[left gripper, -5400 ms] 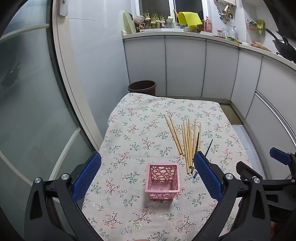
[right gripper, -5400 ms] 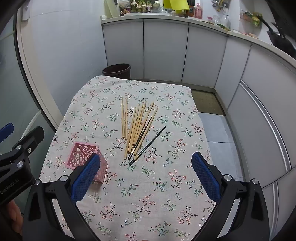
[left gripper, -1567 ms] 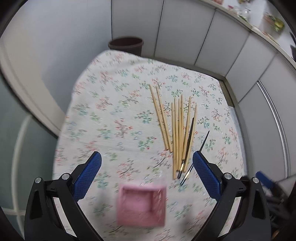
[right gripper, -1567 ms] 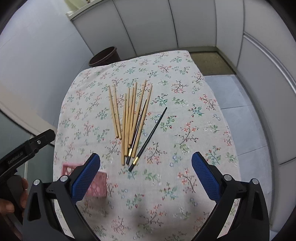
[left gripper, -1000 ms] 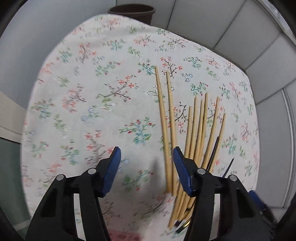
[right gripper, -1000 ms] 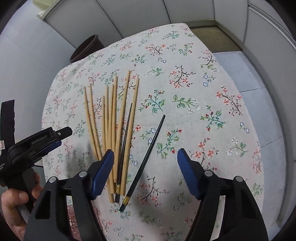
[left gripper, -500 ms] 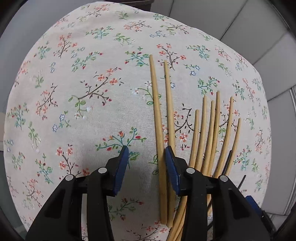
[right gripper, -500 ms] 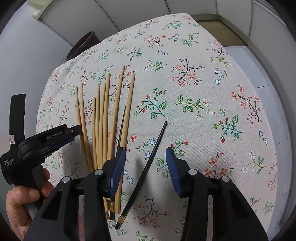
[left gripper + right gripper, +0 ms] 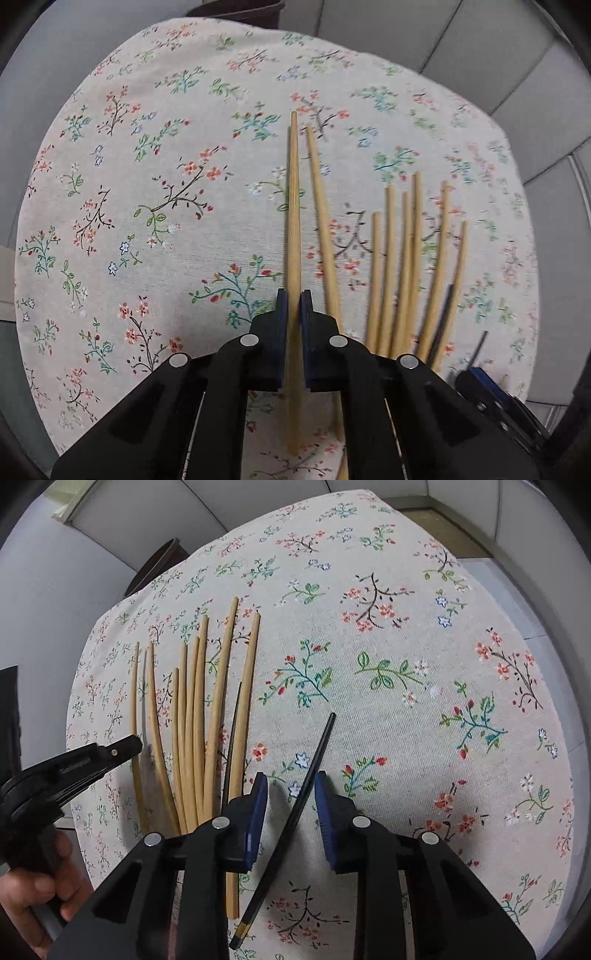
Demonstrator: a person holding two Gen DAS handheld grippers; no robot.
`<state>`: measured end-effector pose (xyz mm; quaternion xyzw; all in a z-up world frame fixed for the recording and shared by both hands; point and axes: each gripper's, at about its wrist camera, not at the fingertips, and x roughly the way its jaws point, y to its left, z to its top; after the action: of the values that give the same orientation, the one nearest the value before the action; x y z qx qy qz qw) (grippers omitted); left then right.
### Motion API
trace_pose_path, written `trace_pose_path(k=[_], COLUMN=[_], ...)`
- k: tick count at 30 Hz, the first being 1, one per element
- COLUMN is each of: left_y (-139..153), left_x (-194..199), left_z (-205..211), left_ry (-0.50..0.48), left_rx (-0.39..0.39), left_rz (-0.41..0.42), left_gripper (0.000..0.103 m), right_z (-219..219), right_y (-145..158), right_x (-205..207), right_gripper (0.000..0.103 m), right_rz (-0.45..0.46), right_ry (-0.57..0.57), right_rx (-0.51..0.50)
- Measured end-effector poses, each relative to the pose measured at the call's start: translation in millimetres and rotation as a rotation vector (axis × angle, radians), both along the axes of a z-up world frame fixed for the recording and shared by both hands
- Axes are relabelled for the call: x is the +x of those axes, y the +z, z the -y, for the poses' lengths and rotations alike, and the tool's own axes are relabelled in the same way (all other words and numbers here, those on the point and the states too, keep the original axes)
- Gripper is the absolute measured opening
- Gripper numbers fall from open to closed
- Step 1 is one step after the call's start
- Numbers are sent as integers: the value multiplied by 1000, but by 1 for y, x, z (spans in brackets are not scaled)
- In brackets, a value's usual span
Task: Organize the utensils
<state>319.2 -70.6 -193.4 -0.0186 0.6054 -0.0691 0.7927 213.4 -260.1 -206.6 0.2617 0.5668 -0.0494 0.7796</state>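
Bamboo chopstick (image 9: 293, 206) lengthwise, pinched by left gripper (image 9: 294, 308); right gripper (image 9: 290, 794) apart, closing around black chopstick (image 9: 301, 797).

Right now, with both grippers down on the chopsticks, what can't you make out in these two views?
- Left wrist view: the near ends of the bamboo chopsticks are hidden behind the left gripper.
- Right wrist view: the second black chopstick is mostly hidden between bamboo ones and the right gripper.
- No basket shows in either view.
- Dark bin: mostly covered by the tablecloth.
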Motion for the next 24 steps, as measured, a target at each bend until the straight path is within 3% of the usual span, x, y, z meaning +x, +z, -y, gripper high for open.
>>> trace_pose_path(k=[4,10,18,21,24], left_y=[17,52,116,138,155], left_x=[-11,-42,-103,-126,-166], left_z=[-5,-26,-71,-80,-90], left_ry=[-24,-51,-93,-111,-129], left_rx=[-90,-220,-380,-385,-317], left_rz=[15,81,232,326,463], left_gripper=[6,6,6,6,6], right_z=[-8,-9,-1,-4,-11], right_y=[-4,-2,53,79,111], right_x=[4,2,-13,-23,-40], right_gripper=[8,5,5,5,4], right_rz=[-7,15,185,277,377], right_ry=[5,22,22,30,41], right_rx=[-7,19,31,32,24])
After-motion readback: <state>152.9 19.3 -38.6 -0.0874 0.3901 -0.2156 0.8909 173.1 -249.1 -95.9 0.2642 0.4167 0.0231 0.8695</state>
